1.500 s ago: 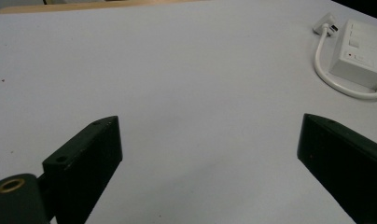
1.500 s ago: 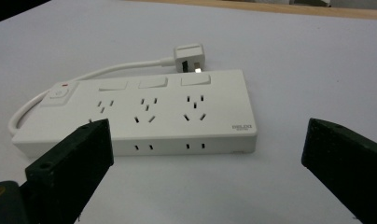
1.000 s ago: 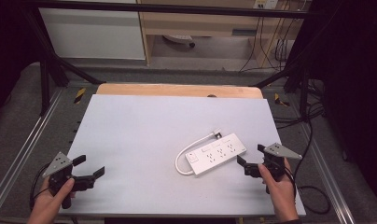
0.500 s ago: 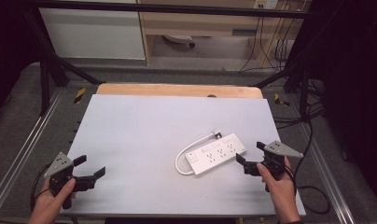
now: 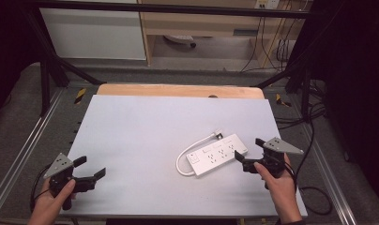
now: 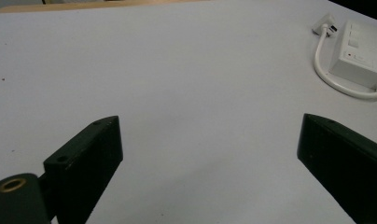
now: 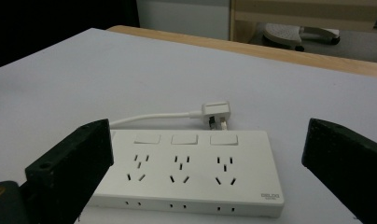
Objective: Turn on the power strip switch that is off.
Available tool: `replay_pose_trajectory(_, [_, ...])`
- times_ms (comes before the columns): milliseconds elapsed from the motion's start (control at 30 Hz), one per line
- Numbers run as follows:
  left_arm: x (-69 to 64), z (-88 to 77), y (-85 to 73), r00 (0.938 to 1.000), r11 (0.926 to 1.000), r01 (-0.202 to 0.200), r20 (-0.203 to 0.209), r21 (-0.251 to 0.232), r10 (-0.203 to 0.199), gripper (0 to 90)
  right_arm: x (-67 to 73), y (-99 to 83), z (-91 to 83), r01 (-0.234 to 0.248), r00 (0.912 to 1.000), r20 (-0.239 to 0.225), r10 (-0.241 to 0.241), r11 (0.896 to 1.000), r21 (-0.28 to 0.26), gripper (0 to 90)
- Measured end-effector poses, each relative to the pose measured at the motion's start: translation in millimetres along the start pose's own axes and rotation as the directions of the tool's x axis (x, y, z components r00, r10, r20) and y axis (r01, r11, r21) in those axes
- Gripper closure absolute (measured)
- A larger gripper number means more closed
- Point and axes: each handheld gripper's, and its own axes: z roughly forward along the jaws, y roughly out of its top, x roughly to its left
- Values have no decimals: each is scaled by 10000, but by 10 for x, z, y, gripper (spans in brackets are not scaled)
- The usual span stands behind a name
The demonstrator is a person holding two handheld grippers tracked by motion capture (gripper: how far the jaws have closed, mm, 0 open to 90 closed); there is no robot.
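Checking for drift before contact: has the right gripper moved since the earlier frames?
Yes, slightly. The right gripper has edged left toward the power strip, which lies in the same place on the table. Its jaws are open and not yet touching it.

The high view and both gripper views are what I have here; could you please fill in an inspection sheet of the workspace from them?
Surface: pale grey table, bare apart from one item; wooden strip along its far edge.
Job's things: white power strip lying flat, sockets up, its white cord looped round to the plug beside it.
Clutter: nothing seen.
Grippers: left gripper open, over bare table near the front left corner; right gripper open, close to the strip's right end, holding nothing.
Cables: a black cable trails from the right gripper.
Surroundings: black frame, cabinets and wall cables beyond.
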Motion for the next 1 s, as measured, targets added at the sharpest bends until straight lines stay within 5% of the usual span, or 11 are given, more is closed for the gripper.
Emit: replay_pose_trajectory(1000, [6, -2, -8, 10000, 9999, -70, 14, 80, 70, 70, 108, 168, 126, -103, 9998, -158, 92, 9976, -680, 128])
